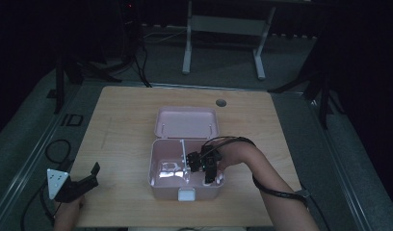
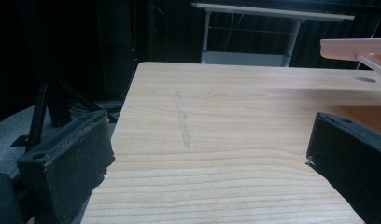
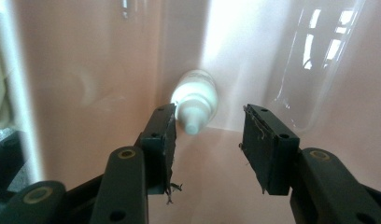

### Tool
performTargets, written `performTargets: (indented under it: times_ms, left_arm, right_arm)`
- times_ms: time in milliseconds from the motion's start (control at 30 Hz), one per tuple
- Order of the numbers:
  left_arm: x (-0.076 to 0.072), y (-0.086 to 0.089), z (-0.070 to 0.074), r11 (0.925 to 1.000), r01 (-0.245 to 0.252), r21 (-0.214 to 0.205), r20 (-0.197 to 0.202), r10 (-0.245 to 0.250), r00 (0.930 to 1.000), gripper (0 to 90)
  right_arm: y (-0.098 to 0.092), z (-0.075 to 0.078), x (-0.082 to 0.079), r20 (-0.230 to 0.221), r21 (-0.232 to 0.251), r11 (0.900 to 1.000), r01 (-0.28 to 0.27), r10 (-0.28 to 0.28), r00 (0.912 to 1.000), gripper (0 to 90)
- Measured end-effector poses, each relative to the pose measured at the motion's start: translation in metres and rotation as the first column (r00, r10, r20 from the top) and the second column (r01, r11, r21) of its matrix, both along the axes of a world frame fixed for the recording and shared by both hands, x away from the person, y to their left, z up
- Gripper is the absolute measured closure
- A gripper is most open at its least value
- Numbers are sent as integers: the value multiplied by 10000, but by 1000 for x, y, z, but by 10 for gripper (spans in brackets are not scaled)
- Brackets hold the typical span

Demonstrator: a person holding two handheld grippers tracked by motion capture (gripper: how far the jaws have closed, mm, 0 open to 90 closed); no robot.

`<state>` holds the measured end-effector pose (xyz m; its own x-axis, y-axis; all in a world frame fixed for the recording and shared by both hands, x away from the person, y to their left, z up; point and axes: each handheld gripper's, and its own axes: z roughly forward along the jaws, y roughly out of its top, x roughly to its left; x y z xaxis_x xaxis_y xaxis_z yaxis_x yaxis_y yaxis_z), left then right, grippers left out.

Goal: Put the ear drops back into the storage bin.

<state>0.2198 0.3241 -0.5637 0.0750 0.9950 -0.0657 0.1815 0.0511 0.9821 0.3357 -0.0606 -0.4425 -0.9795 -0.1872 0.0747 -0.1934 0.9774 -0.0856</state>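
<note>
Placing a tube in the pink box

High view: right gripper [image 1: 207, 169] hangs inside the open pink box [image 1: 185, 190].

Left gripper view: left gripper [image 2: 205, 154] idles wide open, holding nothing.

Right gripper view: jaws parted, white tube [image 3: 194, 100] released just beyond them; closing the lid likely remains.

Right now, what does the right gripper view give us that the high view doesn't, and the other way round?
Right gripper view alone: a small white bottle with a tapered nozzle lying on the pink floor, beyond the right gripper, whose jaws stand apart with nothing pressed between them; also a clear curved piece at the wall.

High view alone: the wooden table, the box's raised lid, its white front latch, and the left gripper resting near the table's edge.

Shared: the pink box interior and the right gripper inside its right-hand compartment.
</note>
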Motion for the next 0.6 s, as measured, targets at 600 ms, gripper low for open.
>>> performTargets:
  times_ms: [600]
  left_arm:
    - [0, 0, 0, 10000, -1, 16, 10, 1, 10000, 5]
  right_arm:
    - [-29, 67, 0, 785, 1672, 9845, 536, -675, 9946, 539]
